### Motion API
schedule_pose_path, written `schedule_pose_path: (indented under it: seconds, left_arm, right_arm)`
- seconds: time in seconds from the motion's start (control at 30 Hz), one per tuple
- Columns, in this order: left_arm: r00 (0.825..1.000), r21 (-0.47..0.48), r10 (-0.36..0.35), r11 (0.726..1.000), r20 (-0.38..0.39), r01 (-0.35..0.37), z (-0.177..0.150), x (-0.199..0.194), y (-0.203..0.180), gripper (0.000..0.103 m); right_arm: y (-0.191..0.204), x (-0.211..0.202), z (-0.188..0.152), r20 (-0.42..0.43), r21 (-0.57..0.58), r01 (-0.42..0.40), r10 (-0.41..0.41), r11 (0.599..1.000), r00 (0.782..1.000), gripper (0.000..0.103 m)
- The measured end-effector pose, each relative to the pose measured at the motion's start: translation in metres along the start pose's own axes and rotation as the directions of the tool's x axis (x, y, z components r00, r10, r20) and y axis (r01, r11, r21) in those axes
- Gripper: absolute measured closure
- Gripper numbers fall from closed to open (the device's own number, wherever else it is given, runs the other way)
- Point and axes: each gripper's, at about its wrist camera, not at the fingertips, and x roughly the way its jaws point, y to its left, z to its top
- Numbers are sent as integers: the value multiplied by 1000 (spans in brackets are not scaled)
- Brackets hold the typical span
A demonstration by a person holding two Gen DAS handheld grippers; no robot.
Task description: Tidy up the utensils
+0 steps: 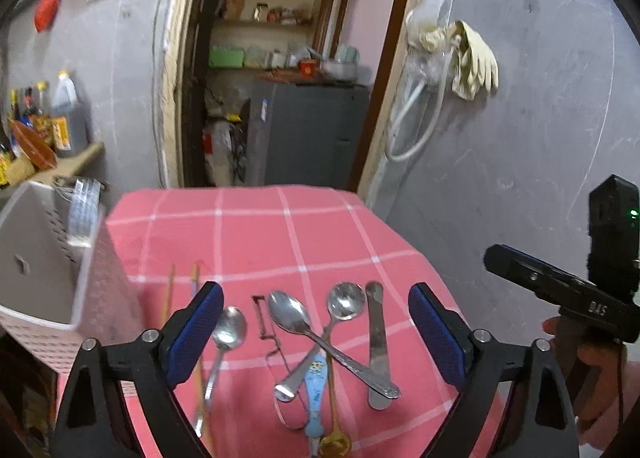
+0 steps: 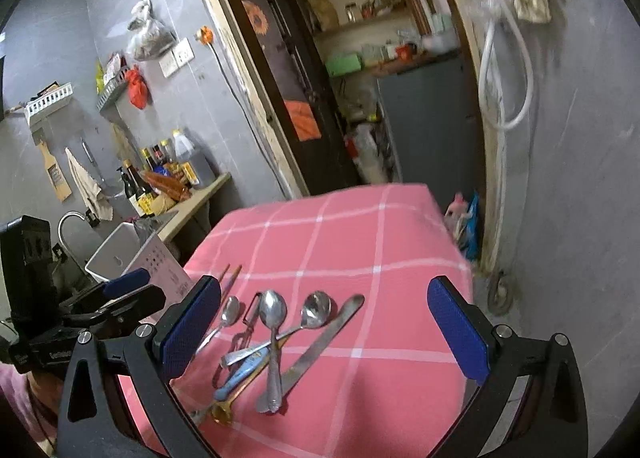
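Note:
Several metal utensils lie in a loose pile on the pink checked tablecloth point(image 1: 248, 226): a large spoon point(image 1: 288, 312) crossed over a round soup spoon point(image 1: 346, 300), a butter knife point(image 1: 378, 342), a small spoon point(image 1: 230, 326), a peeler point(image 1: 264, 318), a blue-handled piece point(image 1: 316, 382), a gold spoon point(image 1: 336, 446) and chopsticks point(image 1: 195, 282). My left gripper point(image 1: 315, 291) hangs open above the pile, nothing between its pads. My right gripper point(image 2: 325, 282) is also open over the same large spoon point(image 2: 273, 314) and knife point(image 2: 320, 342), holding nothing.
A white perforated basket point(image 1: 52, 278) stands at the table's left edge, also seen as the basket point(image 2: 136, 258) in the right wrist view. Behind it are a counter with bottles point(image 2: 176, 174) and a sink. A grey wall and an open doorway point(image 1: 288, 78) lie beyond the table's far edge.

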Motion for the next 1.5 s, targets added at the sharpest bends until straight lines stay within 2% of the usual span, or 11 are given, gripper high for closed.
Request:
schedule_pose_path:
  seconds: [0.2,0.4,0.5,0.67,0.8,0.9,1.0,1.07,1.17,1.37,1.5]
  left_arm:
    - [991,-71,-51,997,-122,43,-8,46,7,33]
    - [972,-157,-85,986,-220,51,-13,87,21,50]
    - [959,-180,-83,983,-271,34,-14,106,27,55]
    - [935,-246,-100,969,-340,14,-17,133,42,59]
    - [933,-258,-91,966,-348,-2,-16,141,47,60]
    - [911,-298,-112,954,-396,-13,-18,153,54,62]
    - [916,-307,-116,952,-385,-8,-17,155,56,63]
    - [914,-309,-120,951,-388,-7,-18,156,56,71]
    - [905,-316,-143,949,-401,9,-20,159,54,85]
    - [897,-343,-177,939,-406,31,-21,163,52,92]
    - [894,-322,-153,947,-422,10,-20,164,51,94]
  right_arm:
    - [-16,46,-11,-112,11,-43,44,999,993,30]
    - [-21,94,-25,-245,33,-89,94,996,965,62]
    - [-21,112,-32,-303,44,-88,97,995,948,70]
    - [-21,132,-42,-389,52,-68,82,996,918,75]
    - [-25,142,-45,-421,90,-64,96,994,902,79]
    - [-27,152,-48,-440,126,-59,109,990,891,82]
    - [-27,159,-49,-458,153,-50,116,987,881,84]
    - [-28,164,-50,-472,177,-46,126,983,872,84]
    - [-29,168,-51,-487,182,-37,122,983,865,87]
    - [-29,172,-52,-485,213,-41,142,976,863,87]
    - [-32,170,-52,-487,207,-39,138,978,862,87]
